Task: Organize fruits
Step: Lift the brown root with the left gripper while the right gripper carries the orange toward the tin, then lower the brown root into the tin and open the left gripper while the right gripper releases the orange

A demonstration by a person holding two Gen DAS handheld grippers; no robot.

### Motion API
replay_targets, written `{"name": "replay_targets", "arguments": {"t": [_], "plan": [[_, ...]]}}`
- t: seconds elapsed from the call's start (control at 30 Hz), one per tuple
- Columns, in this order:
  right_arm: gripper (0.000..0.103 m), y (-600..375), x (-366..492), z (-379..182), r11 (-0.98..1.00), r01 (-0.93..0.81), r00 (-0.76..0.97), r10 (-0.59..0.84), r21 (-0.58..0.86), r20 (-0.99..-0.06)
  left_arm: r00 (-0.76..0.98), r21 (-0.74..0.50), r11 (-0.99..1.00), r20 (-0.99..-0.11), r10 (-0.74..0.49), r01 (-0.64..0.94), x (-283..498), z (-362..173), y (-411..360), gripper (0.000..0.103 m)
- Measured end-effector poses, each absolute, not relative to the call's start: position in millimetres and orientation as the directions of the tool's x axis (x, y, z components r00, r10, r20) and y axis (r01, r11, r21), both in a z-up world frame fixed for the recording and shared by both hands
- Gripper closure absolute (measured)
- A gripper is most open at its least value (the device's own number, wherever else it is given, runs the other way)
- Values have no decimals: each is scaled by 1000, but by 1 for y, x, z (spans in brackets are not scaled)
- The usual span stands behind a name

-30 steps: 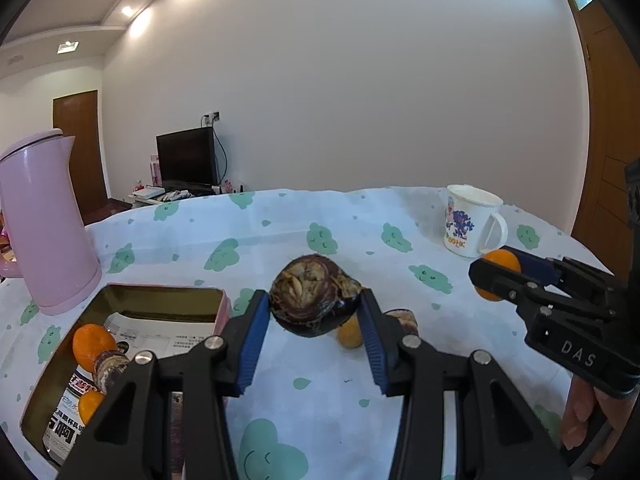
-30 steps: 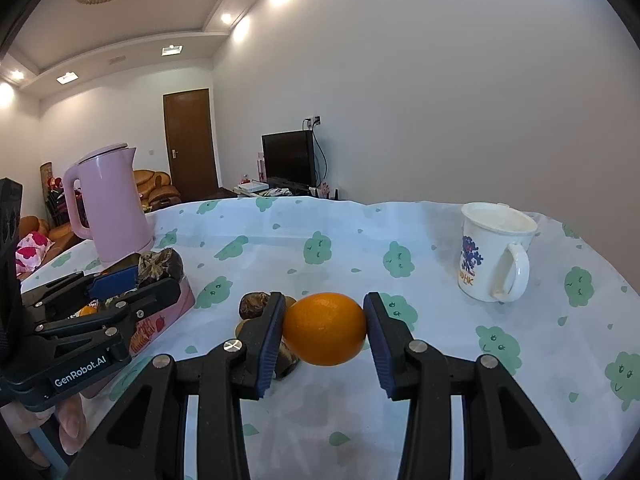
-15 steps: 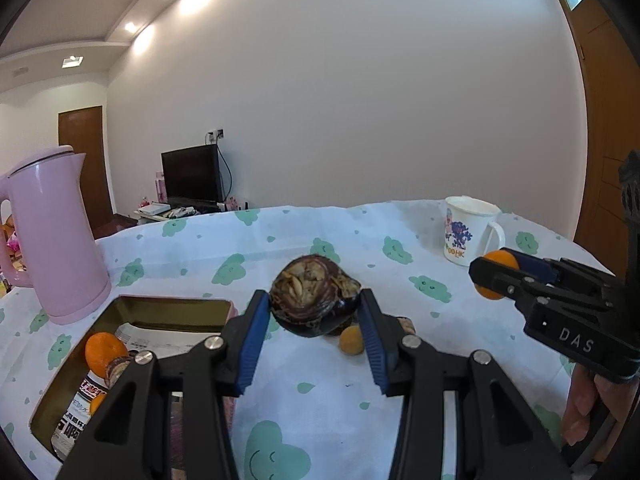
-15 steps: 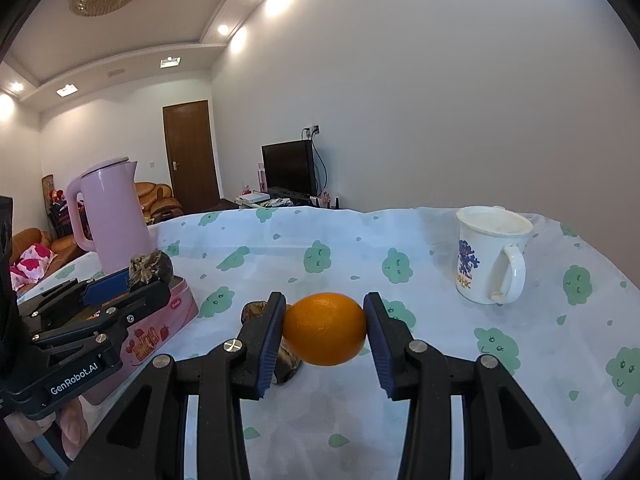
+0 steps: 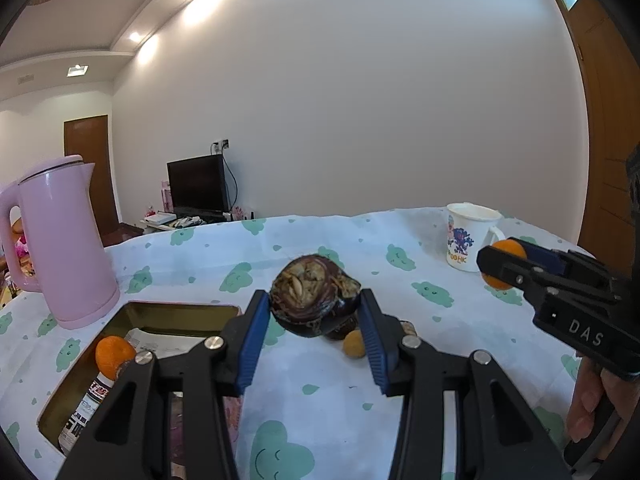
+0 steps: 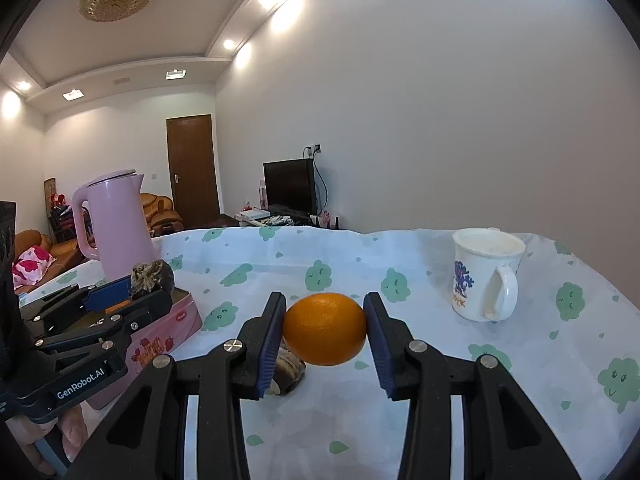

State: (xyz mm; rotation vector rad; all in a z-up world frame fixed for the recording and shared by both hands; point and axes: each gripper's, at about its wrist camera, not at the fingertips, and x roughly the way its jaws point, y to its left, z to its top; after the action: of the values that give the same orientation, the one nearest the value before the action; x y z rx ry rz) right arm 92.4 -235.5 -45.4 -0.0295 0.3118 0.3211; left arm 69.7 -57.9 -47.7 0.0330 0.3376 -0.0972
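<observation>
Left wrist view: the left gripper (image 5: 314, 330) has its blue-padded fingers (image 5: 252, 340) clamped on a dark, wrinkled fruit (image 5: 314, 300), held above the bench (image 5: 320, 396). Below and left of the fingers sits an open tin (image 5: 132, 312) holding a small orange fruit (image 5: 114, 356). Just beyond the right finger lies a small yellow fruit (image 5: 354, 344).

Right wrist view: the right gripper (image 6: 325, 340) has its fingers (image 6: 272, 336) clamped on an orange (image 6: 325, 328), lifted off the bench. A white mug (image 6: 482, 276) stands to the right beyond the fingers, a pink kettle (image 6: 118, 224) far left.
</observation>
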Motion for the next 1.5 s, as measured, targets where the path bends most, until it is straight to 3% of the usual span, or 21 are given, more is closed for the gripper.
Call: {"name": "replay_targets", "arguments": {"t": [0.63,1.5], "plan": [[61,-213,92,-47,937,-349,889,330,-4,-319,934,13,996,-350,-78,88,66,-48,-49,56],[61,-126,85,-44,857,-516,798,485,10,-357,922,-7,1000,-388,15,-19,48,-50,20,56]]}}
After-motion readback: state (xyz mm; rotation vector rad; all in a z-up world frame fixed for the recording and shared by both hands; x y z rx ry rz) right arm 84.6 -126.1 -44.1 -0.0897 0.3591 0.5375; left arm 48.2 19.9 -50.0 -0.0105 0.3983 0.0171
